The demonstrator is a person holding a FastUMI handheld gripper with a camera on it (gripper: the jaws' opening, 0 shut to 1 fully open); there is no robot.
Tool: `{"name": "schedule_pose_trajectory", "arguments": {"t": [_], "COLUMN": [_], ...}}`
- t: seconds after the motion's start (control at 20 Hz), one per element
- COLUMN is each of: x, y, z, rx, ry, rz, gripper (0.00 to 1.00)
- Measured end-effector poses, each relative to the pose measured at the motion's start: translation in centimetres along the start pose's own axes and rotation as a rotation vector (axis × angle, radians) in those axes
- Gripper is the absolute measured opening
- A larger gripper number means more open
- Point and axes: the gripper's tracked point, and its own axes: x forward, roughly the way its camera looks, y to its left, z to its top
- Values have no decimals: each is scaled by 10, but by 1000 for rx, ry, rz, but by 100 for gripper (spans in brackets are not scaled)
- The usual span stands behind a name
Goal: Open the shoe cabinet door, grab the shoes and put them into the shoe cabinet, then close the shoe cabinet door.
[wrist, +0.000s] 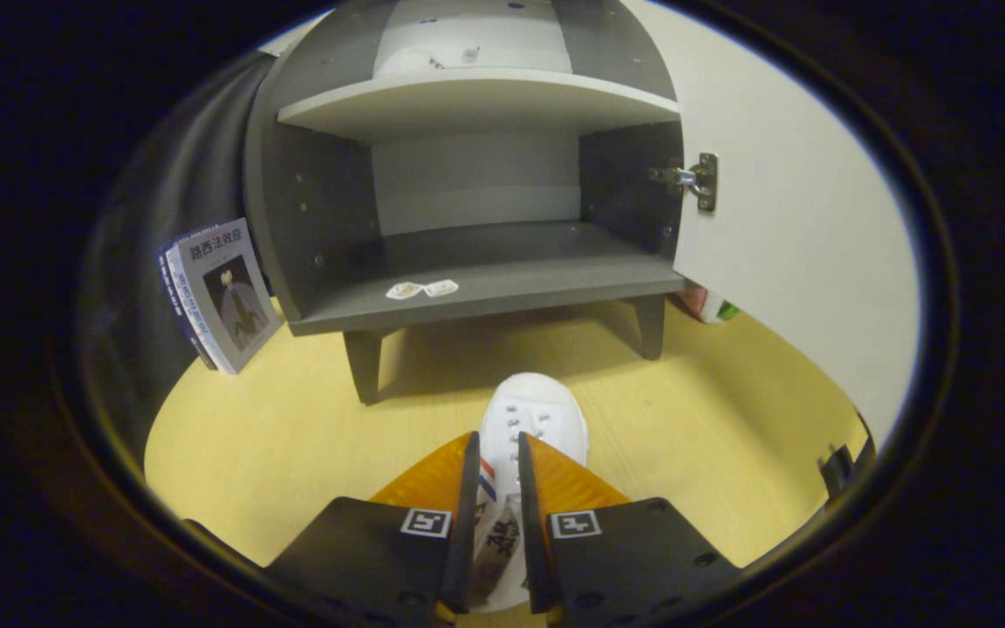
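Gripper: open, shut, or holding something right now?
Gripper: shut on the white shoe, one finger on each side, in front of the open shoe cabinet.

Gripper (497, 453): 2 wedge-shaped fingers (433, 475), finely ribbed on top, tapering toward far end, w/ thin flat plates on inner faces. Each sits on a broad, angular carriage block (642, 558) at near end. Square black-on-white tag on each block's inner far corner: left tag (426, 522), right tag (575, 524). Round screw holes (656, 505) dot the blocks, also along near edge. Fingers nearly together, pressing both sides of the white shoe (533, 414).
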Motion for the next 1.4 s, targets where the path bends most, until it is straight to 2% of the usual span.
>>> {"name": "schedule_pose_trajectory", "arguments": {"t": [0.05,0.1,0.25,0.45,0.65,0.8,1.4], "x": [0,-1,-2,4,3,6,8], "y": [-2,-3,-4,1,2,1,-8], "z": [-6,-12,-25,-33,-23,-30,-34], "rx": [6,12,21,32,64,81,244], "ry": [13,26,47,51,-1,11,15], "rz": [-6,-7,-8,9,9,6,-34], "gripper": [27,44,49,50,48,48,49]}}
